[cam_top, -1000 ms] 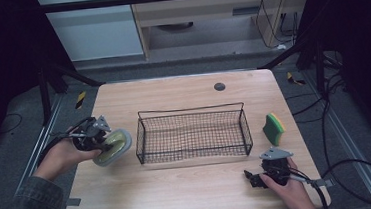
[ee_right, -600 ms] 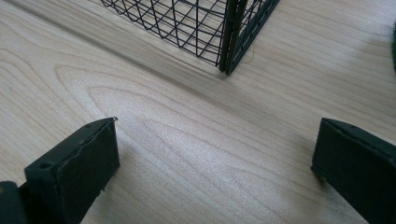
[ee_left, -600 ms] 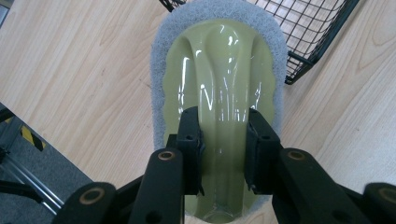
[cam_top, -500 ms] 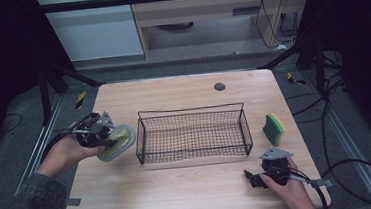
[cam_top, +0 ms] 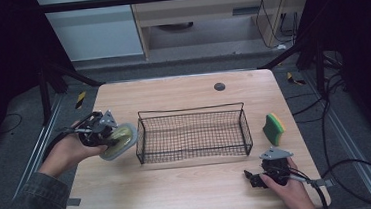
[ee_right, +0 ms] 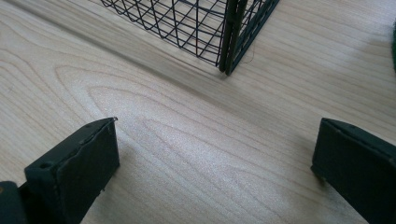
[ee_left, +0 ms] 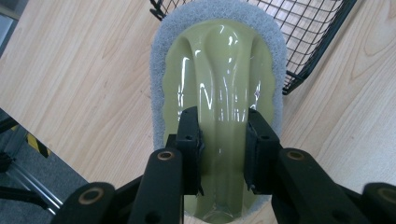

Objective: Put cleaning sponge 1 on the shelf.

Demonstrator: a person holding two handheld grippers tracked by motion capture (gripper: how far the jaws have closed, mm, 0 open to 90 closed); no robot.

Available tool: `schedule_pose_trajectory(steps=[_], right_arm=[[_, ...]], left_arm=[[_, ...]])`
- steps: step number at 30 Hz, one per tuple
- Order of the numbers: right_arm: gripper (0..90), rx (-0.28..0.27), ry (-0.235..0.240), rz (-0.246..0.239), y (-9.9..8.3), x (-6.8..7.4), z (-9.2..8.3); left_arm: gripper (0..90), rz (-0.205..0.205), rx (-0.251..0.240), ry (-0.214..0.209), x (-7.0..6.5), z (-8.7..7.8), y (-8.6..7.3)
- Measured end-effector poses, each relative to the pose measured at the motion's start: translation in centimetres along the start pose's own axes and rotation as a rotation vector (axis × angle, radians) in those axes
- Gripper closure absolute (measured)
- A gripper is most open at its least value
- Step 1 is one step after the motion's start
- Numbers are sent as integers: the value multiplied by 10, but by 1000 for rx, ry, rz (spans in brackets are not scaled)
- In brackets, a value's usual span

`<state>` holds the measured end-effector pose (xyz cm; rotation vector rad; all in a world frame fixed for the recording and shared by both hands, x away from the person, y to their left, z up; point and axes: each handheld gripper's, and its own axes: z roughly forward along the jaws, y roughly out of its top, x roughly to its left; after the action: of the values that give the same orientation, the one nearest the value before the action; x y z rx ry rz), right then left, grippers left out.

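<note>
the scrubber is clamped at its handle by the left gripper, long axis aimed at the basket, upper right; right gripper held apart.

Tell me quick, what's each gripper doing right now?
Left gripper: shut on the scrubbing pad by its green handle.
Right gripper: open, holding nothing.

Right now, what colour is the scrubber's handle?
Pale yellow-green handle, on a grey pad; clearest in the left gripper view.
</note>
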<state>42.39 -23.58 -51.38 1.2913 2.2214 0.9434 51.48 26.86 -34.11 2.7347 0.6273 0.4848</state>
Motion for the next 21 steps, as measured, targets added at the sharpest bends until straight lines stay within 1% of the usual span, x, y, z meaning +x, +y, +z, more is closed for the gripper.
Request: schedule_pose_trajectory(steps=[5,6,8,10,14,15,18,20,21], right_arm=[[7,0,1,3,0,0,0],[7,-1,0,0,0,0,0],[7,-1,0,2,0,0,0],[7,0,-1,-2,0,0,0],[7,0,-1,0,0,0,0],[8,0,-1,-1,0,0,0],[7,0,-1,1,0,0,0],[7,0,-1,0,0,0,0],[7,0,-1,0,0,0,0]], left_arm=[[706,18,-3,12,-3,-4,4],[706,16,-3,15,-3,-5,5],[706,28,0,24,-3,-8,7],[706,27,-4,33,-2,-11,10],[706,47,-15,55,-4,-18,19],[706,62,-15,63,-4,-19,22],[706,81,-16,69,-7,-21,29],[706,87,-25,74,-9,-22,35],[706,87,-25,74,-9,-22,35]])
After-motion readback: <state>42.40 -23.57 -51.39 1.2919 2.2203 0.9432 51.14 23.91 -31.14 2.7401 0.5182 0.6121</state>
